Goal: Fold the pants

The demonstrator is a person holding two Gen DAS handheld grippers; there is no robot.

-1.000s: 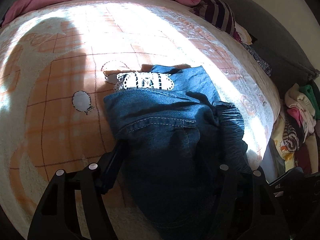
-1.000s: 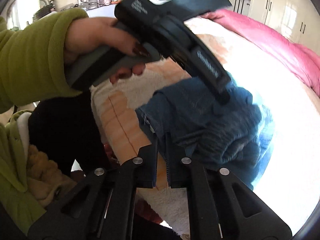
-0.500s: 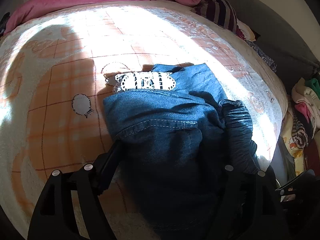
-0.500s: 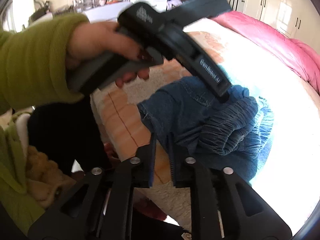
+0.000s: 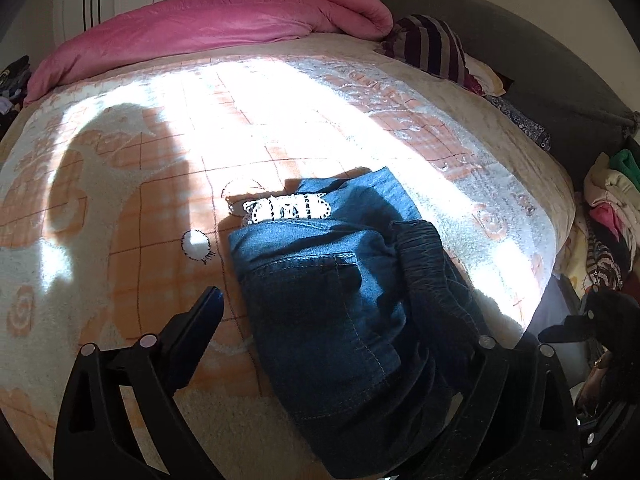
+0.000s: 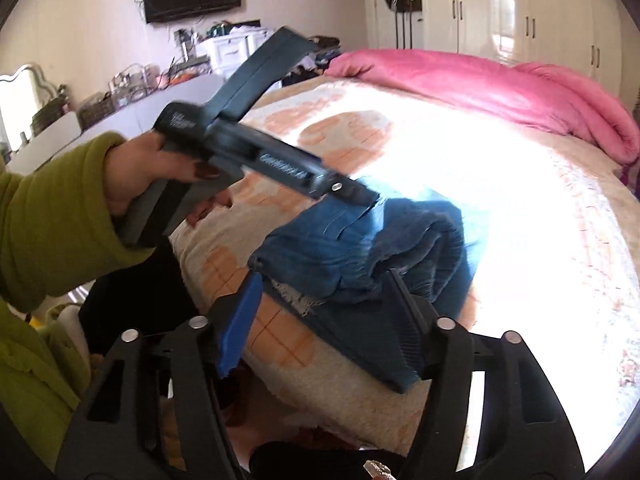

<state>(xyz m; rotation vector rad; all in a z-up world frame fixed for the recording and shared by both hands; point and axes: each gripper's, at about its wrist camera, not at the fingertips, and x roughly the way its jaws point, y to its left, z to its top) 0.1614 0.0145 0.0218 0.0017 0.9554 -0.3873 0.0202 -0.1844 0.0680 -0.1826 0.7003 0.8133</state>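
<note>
Left wrist view: my left gripper (image 5: 336,340) hangs spread wide over the folded jeans (image 5: 340,288), one finger (image 5: 196,320) out over the blanket (image 5: 160,184) beside the denim, the other down at the far side of the bundle, partly lost in shadow. Nothing between them is pinched. The jeans lie in a compact blue stack near the bed's near edge, toward its headboard-side corner, back pocket up, gathered elastic waistband (image 5: 428,248) bunched along one side. A white lace trim (image 5: 288,208) pokes out at the far end of the stack, bright in the sun patch. The pink duvet (image 5: 216,28) is rolled along the far edge of the bed, a striped garment (image 5: 428,40) sits at the far corner by the grey headboard (image 5: 520,64), and a heap of clothes (image 5: 608,208) is piled off the bed's side.

Right wrist view: my right gripper (image 6: 324,316) is parted too, blue pad (image 6: 240,320) on one side, ribbed pad (image 6: 404,320) on the other, straddling the near end of the jeans (image 6: 360,248) without clamping them. Across from it, my left hand (image 6: 148,176) in a green sleeve (image 6: 56,216) holds the other tool above the denim, its tip just over the top fold. I can't tell whether it touches.
</note>
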